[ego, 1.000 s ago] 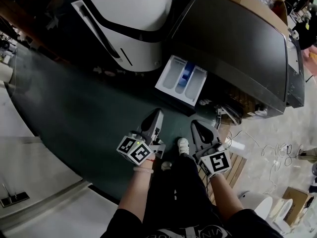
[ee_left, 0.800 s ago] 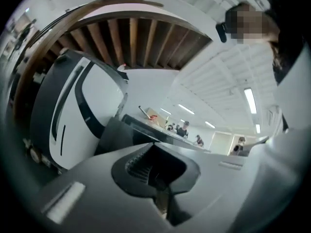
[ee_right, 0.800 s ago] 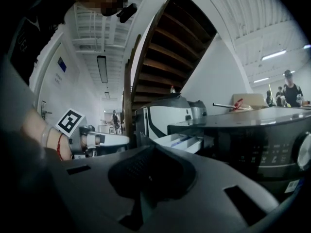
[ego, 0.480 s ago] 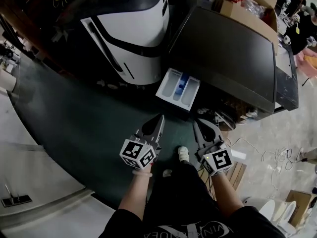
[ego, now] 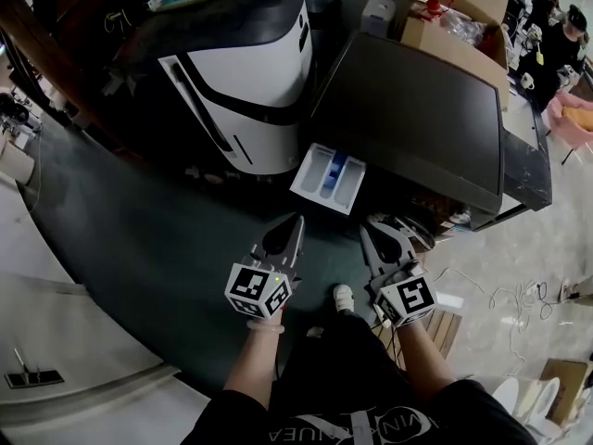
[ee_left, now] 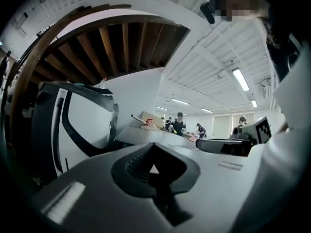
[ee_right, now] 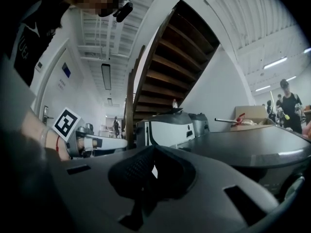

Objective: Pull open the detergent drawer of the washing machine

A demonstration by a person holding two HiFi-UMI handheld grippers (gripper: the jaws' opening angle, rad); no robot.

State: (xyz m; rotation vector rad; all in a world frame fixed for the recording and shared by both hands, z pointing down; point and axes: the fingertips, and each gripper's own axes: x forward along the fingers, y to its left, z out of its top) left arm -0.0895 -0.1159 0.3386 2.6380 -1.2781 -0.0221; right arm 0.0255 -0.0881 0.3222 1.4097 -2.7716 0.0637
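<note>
1. Jutting from the top left corner of the dark washing machine (ego: pixel 417 128), the detergent drawer (ego: pixel 329 176) is already out: a white tray with its compartments showing and a blue insert in the middle 1. By my read the task is done.
2. Left gripper (ego: pixel 297 219): jaws pressed together, nothing btwn them. It hovers near the drawer's front edge, not touching.
3. Right gripper (ego: pixel 365 231): jaws also together and empty. It sits beside the left 1, apart from the drawer, w/ the machine's front just ahead.
4. What could go wrong from here:
   - The drawer sticks out into the space ahead of both grippers — a forward or sideways swing could knock it, shove it back in or strain its runners.
   - A white appliance (ego: pixel 250 82) stands just left of the drawer, so there's little room there; a wide move w/ the left gripper may hit it.
   - If the drawer needs a further tug, shut jaws can't take it — they'd only slide off the front lip.
</note>
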